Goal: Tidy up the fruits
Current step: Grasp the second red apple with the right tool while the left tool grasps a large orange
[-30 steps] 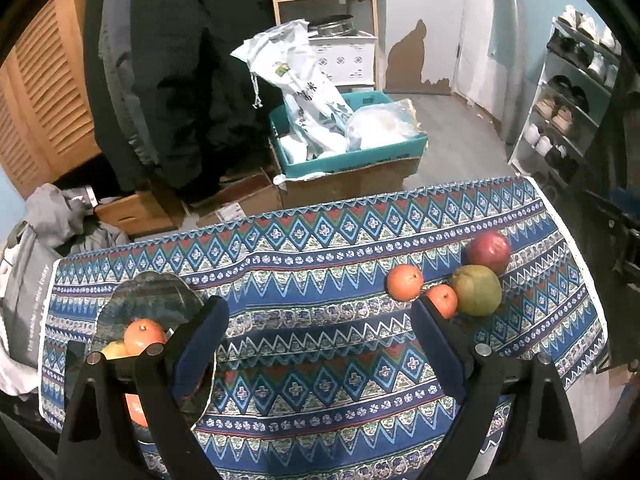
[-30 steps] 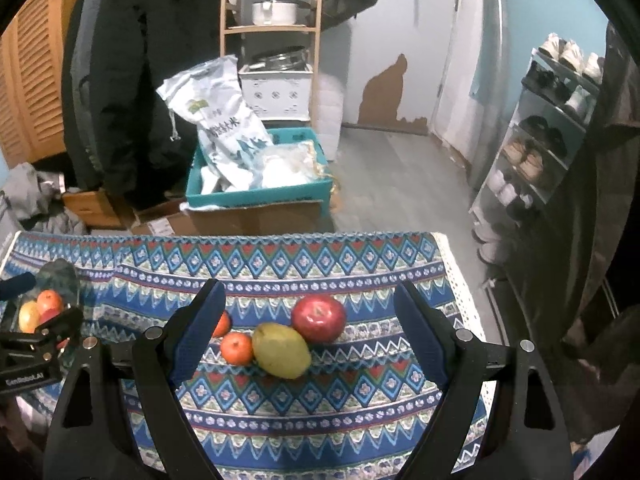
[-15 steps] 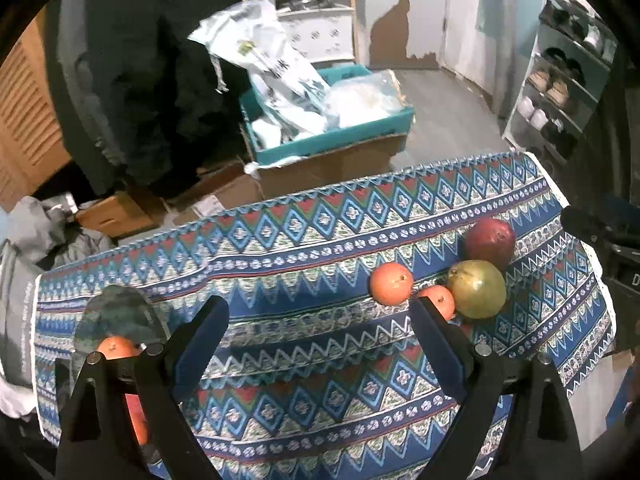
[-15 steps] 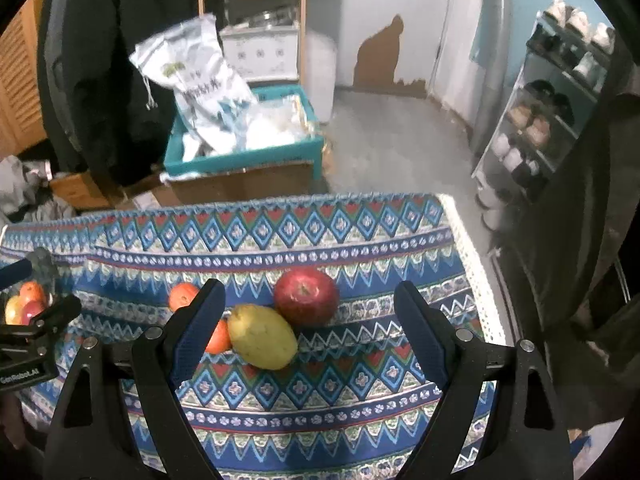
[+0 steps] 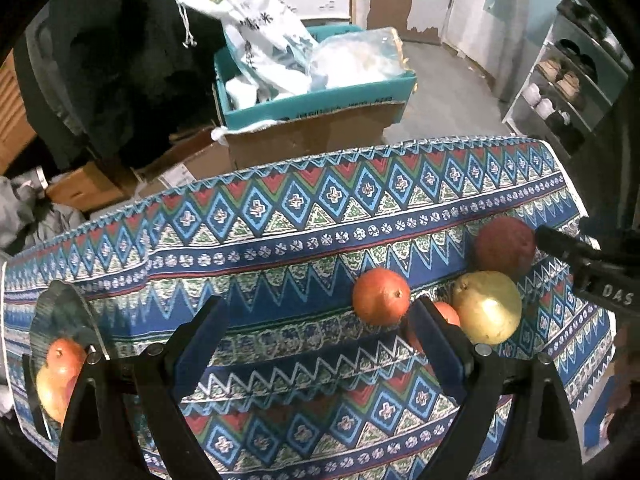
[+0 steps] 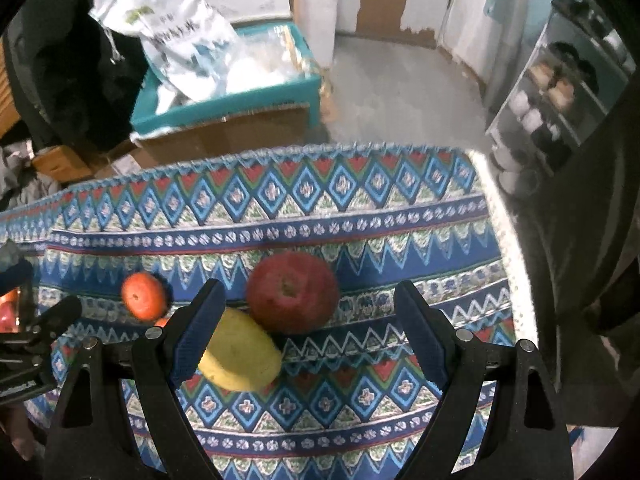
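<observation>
Four loose fruits cluster on the patterned tabletop (image 5: 304, 216): red apple (image 6: 292, 292), yellow pear (image 6: 240, 360), orange (image 5: 381, 297) and a half-hidden smaller one. Left gripper (image 5: 316, 336) hangs beside them, fingers wide and empty. Right gripper (image 6: 306, 320) frames the apple, fingers wide, not touching.

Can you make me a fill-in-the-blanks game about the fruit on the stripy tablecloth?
1. The red apple lies right next to a ____ pear.
2. Both the right gripper and the left gripper have their jaws ____.
3. The loose fruit lie on a patterned ____.
4. The glass bowl already holds some ____.

Missing words: yellow; open; tablecloth; fruit
</observation>
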Tool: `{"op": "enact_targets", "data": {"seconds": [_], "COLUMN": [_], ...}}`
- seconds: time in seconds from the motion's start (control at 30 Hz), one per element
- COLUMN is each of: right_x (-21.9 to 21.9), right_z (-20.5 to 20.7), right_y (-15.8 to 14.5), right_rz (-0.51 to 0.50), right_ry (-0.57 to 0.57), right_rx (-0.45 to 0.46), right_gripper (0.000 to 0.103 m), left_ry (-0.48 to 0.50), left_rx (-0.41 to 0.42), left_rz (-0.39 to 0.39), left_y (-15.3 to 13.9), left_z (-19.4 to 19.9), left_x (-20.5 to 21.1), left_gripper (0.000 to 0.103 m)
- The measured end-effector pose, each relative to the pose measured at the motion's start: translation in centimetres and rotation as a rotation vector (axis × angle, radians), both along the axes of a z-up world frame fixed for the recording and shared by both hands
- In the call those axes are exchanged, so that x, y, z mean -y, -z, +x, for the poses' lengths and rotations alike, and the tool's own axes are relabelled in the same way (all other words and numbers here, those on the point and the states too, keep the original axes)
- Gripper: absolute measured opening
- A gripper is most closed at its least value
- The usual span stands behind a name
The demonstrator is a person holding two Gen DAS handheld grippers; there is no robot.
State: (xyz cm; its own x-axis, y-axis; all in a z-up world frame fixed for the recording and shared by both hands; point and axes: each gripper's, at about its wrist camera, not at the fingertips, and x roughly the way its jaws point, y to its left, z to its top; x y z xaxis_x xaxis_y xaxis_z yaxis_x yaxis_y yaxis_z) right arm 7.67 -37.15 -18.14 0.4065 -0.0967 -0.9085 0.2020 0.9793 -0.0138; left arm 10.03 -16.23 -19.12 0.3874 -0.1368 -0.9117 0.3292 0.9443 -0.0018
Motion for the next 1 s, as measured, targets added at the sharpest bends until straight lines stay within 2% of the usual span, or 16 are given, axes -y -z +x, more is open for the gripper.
{"op": "enact_targets", "data": {"seconds": [0.37, 0.67, 0.77, 0.87, 1.0], "right_x": [0.6, 1.1, 1.3, 1.1, 0.6], "right_z": [2.3, 3.0, 3.1, 3.1, 3.3], "right_y": [5.1, 7.5, 8.0, 8.3, 8.4], "right_rz": [0.052, 0.115, 0.141, 0.171, 0.158], "right_ry": [0.013, 0.028, 0.036, 0.036, 0.031], "right_rx": [-0.109, -0.142, -0.146, -0.147, -0.13], "right_gripper": [0.085, 0.085, 0.085, 0.08, 0.079], "left_ry": [-0.005, -0.009, -0.004, 0.009, 0.031], "left_rx": [-0.08, -0.131, -0.153, -0.164, -0.178], "left_rz": [0.015, 0.004, -0.005, -0.027, -0.055], "left_y": [3.6, 5.8, 6.3, 6.6, 6.9], "left_z": [2.1, 3.1, 3.0, 3.1, 3.2], "left_x": [2.3, 3.3, 3.4, 3.4, 3.7], "left_gripper": [0.093, 0.093, 0.089, 0.085, 0.068]}}
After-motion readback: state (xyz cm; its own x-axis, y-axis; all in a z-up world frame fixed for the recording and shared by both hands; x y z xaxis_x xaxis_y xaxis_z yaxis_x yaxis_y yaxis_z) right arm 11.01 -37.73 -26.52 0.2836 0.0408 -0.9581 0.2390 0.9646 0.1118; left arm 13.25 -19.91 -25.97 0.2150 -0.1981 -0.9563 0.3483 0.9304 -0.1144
